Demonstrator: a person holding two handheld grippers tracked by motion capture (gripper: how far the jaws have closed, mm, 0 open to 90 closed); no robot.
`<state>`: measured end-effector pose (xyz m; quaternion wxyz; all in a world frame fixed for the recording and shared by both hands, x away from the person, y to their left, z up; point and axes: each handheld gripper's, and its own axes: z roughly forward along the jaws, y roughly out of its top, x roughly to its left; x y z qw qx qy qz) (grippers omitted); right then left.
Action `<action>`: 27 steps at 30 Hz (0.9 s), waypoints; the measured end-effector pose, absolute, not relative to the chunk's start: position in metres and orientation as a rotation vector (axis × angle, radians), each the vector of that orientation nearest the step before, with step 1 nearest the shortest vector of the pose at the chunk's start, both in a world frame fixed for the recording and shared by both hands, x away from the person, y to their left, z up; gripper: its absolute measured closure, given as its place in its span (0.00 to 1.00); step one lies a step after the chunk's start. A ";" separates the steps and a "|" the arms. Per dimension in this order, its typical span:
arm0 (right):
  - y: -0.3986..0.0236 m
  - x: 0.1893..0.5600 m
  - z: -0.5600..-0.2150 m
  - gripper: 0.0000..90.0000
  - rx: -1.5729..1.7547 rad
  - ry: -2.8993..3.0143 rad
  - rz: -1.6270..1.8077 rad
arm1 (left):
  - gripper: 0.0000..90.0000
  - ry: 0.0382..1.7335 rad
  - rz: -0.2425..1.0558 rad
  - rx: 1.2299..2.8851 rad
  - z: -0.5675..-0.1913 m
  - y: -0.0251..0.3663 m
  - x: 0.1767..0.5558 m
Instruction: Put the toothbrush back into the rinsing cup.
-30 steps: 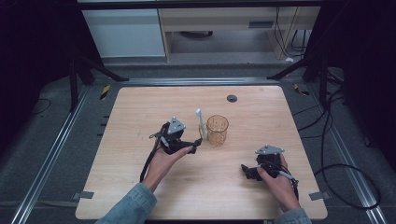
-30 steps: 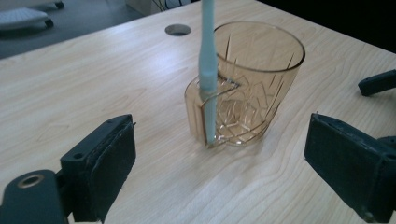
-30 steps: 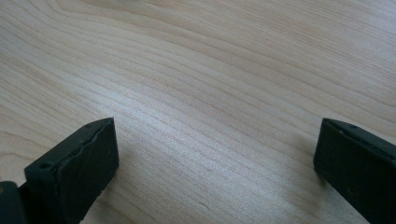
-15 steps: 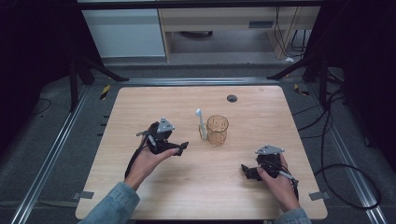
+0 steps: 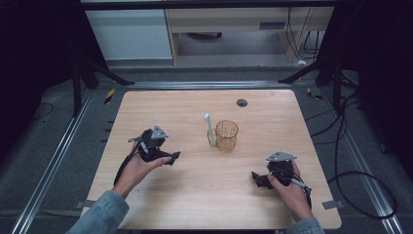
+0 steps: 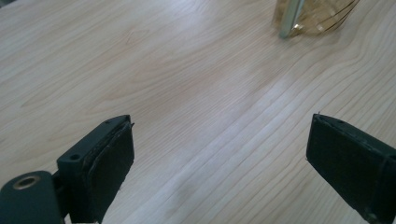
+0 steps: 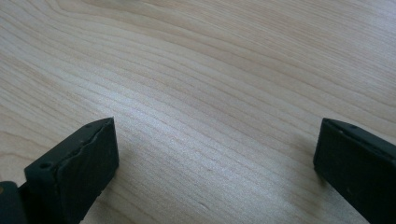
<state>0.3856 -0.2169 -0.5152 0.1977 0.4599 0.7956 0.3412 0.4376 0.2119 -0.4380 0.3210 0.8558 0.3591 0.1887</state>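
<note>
Fingers of both grippers stand wide apart with nothing between them: in the left gripper view the two black pads (image 6: 112, 163) frame bare wood, and the right gripper view shows the same spread over bare grain.

Wooden table (image 5: 160, 109): light, rounded corners, set on a dark floor between metal rails.

Left gripper (image 5: 171, 156): held in the person's left hand (image 5: 134, 168) at the left-centre of the table, jaws pointing right toward the cup, well short of it. A grey three-cornered plate sits on top.

Right gripper (image 5: 257, 178): held in the right hand (image 5: 287, 187) near the front right of the table, jaws pointing left, low over the surface; whether it touches the wood cannot be told.

Amber cup (image 5: 226, 135): translucent, upright near the table's centre, between the two grippers and farther back than both. Its base shows at the top edge of the left gripper view.

White toothbrush (image 5: 210, 129): propped nearly upright against the cup's left side, outside it, head up.

Small dark round disc (image 5: 241, 102): near the far edge, apart from all else.
</note>
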 end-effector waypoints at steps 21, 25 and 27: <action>-0.217 0.385 -0.515 0.00 1.290 2.224 0.954 | 0.06 1.150 0.448 2.243 -0.448 0.285 0.453; -0.217 0.385 -0.515 0.00 1.292 2.223 0.953 | 0.06 1.179 0.436 2.242 -0.450 0.292 0.455; -0.217 0.385 -0.515 0.00 1.292 2.222 0.952 | 0.06 1.188 0.422 2.243 -0.451 0.294 0.456</action>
